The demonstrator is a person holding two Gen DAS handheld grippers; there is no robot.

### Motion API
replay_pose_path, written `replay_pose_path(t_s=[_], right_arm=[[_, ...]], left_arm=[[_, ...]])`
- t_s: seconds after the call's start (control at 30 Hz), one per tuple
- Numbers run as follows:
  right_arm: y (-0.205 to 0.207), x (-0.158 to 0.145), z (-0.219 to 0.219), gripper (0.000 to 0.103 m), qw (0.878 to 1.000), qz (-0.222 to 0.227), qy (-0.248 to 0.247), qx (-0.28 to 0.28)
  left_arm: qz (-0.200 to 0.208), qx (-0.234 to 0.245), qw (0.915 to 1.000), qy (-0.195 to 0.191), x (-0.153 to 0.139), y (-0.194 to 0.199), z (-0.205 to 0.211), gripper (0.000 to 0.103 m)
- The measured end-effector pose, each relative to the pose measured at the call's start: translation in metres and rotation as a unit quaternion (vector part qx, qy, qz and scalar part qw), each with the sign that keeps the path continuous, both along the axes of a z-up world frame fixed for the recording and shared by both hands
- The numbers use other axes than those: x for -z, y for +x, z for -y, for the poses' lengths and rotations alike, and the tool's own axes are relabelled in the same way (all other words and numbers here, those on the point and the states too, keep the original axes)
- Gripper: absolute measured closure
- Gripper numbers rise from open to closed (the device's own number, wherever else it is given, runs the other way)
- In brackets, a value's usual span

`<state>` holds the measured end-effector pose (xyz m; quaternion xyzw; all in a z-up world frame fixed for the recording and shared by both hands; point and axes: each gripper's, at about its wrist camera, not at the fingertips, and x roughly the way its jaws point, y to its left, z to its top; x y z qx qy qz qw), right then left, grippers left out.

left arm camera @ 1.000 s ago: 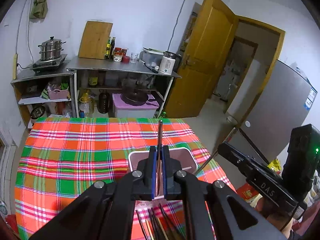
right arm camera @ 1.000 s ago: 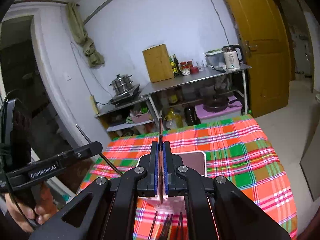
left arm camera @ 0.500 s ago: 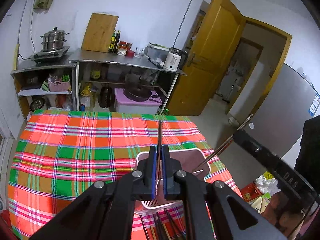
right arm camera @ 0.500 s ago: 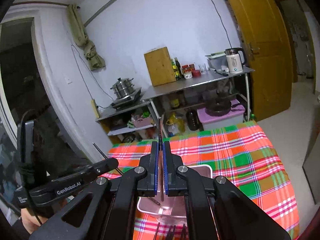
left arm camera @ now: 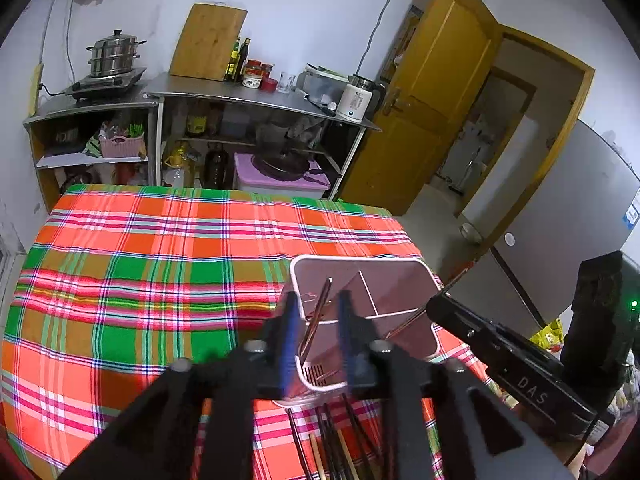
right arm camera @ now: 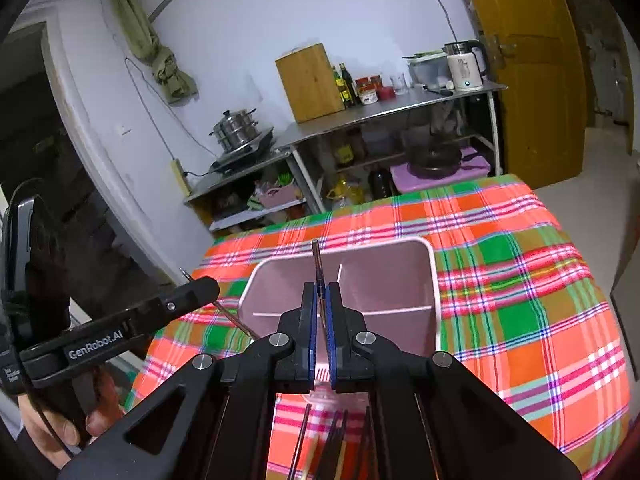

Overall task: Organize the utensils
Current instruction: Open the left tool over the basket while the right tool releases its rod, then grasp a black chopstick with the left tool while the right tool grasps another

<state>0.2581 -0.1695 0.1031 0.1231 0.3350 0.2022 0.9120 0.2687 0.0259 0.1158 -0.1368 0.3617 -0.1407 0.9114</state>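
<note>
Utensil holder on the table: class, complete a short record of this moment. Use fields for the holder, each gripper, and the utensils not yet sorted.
holder: pale pink divided holder, standing on the plaid tablecloth
left gripper: fingers apart; left chopstick between them, tilted, lower end inside the holder
right gripper: fingers closed on the right chopstick, over the holder
unsorted: loose chopsticks on the cloth at the holder's near side
</note>
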Motion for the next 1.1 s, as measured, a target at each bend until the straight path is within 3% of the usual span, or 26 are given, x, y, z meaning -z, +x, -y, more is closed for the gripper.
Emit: replay_pose_path(t_s=[0.2,0.5,0.87,1.1], right_arm=[[-0.015,-0.004,0.004,0.093,1.0,0.012,-0.002,-0.006],[-0.06,-0.012,0.014,0.092,0.999,0.042,0.001,-0.008],[-0.124,0.034,0.036,0.092,1.0,0.006,-0.01,-0.016],[-0.146,0.067,0.042,0.092,0.999,-0.028,-0.022,-0.02]], left_arm=[[0.013,-0.01,0.9999,-0.001,-0.005,-0.021,-0.006,0.069],[0.036,-0.019,0.9991,0.01,0.0,-0.075,-0.012,0.069],[-0.001,-0.006,0.9999,0.014,0.061,-0.141,-0.003,0.069],[-0.032,-0.005,0.9994,0.007,0.093,-0.161,0.002,0.069]])
